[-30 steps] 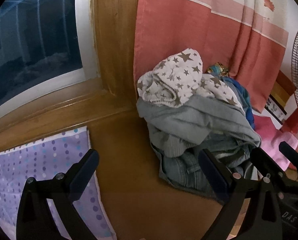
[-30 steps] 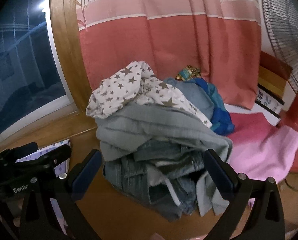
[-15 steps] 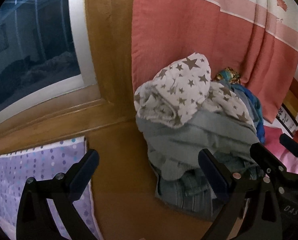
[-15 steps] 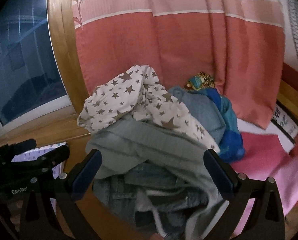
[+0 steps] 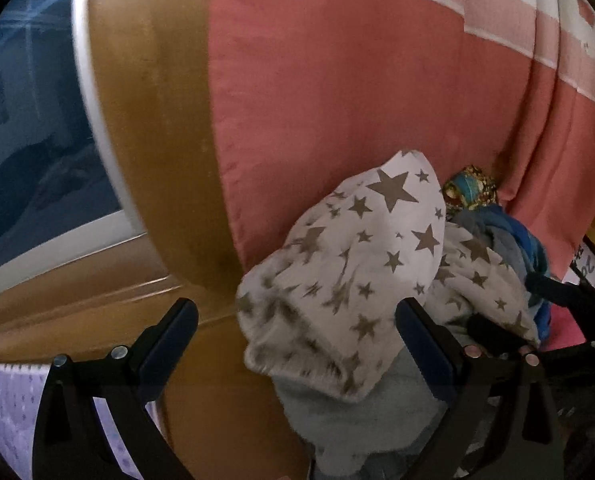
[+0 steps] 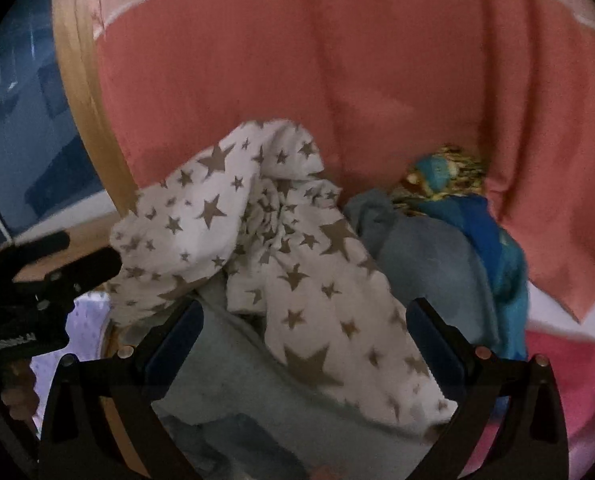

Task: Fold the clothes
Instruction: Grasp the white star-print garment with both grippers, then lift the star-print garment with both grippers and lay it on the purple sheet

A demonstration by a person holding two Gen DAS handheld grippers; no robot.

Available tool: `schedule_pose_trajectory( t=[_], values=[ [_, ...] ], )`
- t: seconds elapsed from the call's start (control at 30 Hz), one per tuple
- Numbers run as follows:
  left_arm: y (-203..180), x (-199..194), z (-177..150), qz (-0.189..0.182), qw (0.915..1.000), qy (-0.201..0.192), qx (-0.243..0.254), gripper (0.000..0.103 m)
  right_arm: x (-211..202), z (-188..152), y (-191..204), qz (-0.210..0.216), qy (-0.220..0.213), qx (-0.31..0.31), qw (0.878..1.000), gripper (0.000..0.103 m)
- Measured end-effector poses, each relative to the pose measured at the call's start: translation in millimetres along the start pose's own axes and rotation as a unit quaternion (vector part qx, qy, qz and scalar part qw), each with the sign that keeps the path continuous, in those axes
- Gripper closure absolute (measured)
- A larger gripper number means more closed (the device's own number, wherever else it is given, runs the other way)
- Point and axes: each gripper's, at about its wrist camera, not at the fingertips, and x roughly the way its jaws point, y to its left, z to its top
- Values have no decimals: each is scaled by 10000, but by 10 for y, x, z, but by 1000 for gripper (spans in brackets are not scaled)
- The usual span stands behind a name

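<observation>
Both grippers have closed in on the clothes pile [image 6: 297, 360] over the last second; pile now fills the lower half of each view, up from mid-frame. Left gripper [image 5: 297, 344]: star-print garment [image 5: 345, 280] now sits between its spread fingers, up from above and right of them; purple dotted cloth [image 5: 5, 408] reduced to a corner at lower left. Right gripper [image 6: 303, 340]: star-print garment now reaches down between its fingers; jeans, visible earlier at the pile's base, mostly out of frame; fan gone from right edge.
</observation>
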Motion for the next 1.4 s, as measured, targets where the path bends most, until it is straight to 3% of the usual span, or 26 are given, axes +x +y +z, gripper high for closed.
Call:
schedule_pose_trajectory(
  t=[0.13,0.3,0.33,0.37,0.43,0.5,0.6,0.63,0.67,0.73,0.87,1.03,1.2,1.4],
  values=[
    [-88,288,42,-147,9996,234,106,2,253,-45,-58,43,321,60,9995,0],
    [-173,552,42,-148,9985,420,306,5,280,-139,-78,62,259,-110,9996,0],
    [-184,566,45,-181,9985,400,329,6,258,-152,-88,42,192,-63,9998,6],
    [-185,566,49,-260,9985,358,316,14,219,-165,-113,12,75,77,9999,11],
    [-172,566,62,-524,9978,333,230,40,147,-181,-200,44,-129,422,9990,33],
    [-140,581,85,-768,9962,410,54,62,119,-186,-299,147,-180,672,9975,42],
    [-105,517,112,-965,9947,349,-73,75,88,-184,-327,177,-168,693,9973,57],
    [-88,471,120,-1030,9942,304,-118,77,47,-178,-318,188,-220,699,9971,72],
    [-65,407,129,-1085,9936,244,-174,80,-12,-170,-311,222,-305,732,9966,79],
    [-23,274,148,-1207,9923,112,-262,81,-132,-146,-297,367,-470,825,9948,85],
    [70,-137,205,-1336,9901,-311,-285,82,-317,-74,-205,879,-606,924,9900,87],
    [367,-663,263,-1357,9858,-906,-405,82,-801,160,15,1747,-1268,1037,9709,87],
    [784,-1293,240,-1170,9792,-1519,-663,82,-1257,481,377,2380,-1761,682,9527,87],
    [1464,-1905,69,-745,9721,-1947,-1074,82,-1910,750,1105,2909,-2436,106,9252,87]
  ],
)
